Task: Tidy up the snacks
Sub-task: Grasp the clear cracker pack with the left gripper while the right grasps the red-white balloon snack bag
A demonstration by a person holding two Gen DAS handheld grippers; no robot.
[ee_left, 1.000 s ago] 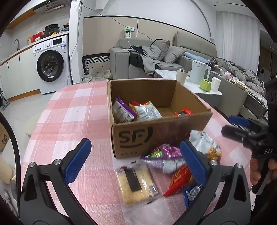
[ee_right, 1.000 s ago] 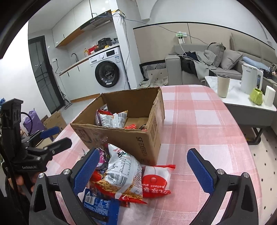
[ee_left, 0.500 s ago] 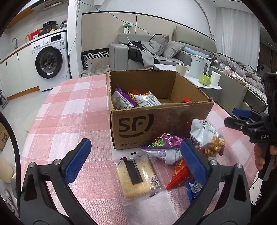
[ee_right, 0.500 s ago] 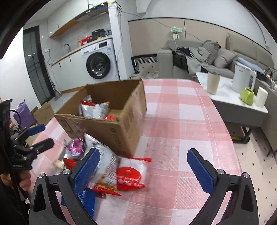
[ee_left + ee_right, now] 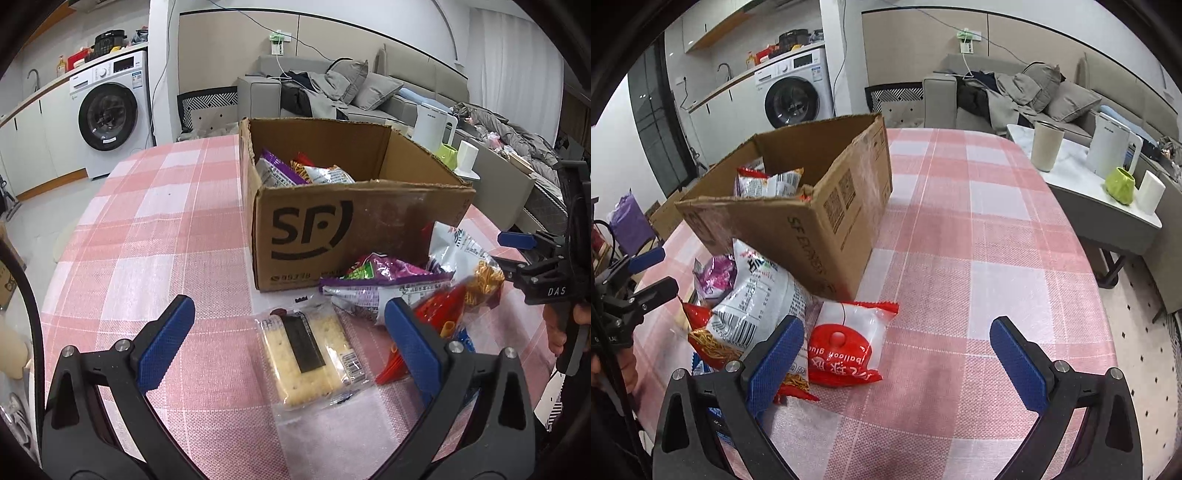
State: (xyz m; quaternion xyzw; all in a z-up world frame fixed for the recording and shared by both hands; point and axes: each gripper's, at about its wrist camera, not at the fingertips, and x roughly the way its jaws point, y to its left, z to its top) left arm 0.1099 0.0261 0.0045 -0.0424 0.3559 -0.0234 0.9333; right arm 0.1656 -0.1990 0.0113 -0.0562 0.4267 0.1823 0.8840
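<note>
Crinkly plastic film is wrapping every loose snack lying on the pink checked tablecloth (image 5: 155, 229) in front of the cardboard box (image 5: 354, 236), and that film is the likely source of trouble. The left gripper (image 5: 288, 332) is hanging with its jaws spread wide and empty above the cracker packet (image 5: 310, 354); a flat, slick packet like this is liable to slide out or crush if pinched hard, so the crackers are at risk of breaking. The right gripper (image 5: 897, 350) is likewise gaping and holding nothing, with its left finger sitting over the white-and-orange snack bag (image 5: 757, 306) and the red-and-white balloon gum packet (image 5: 846, 339) just beside it. Because the bags are overlapping, closing on one is likely to drag a neighbour along. The purple snack bag (image 5: 384, 284) and the red wrapper (image 5: 436, 317) are lying touching each other close against the box's front wall. The two grippers are also working near each other over the same heap, so a collision is possible.

Inside the box, a purple-and-white packet (image 5: 277, 170) and a silver-and-orange packet (image 5: 325, 173) are resting against the left wall; the rest of the floor is hidden by the front wall.
</note>
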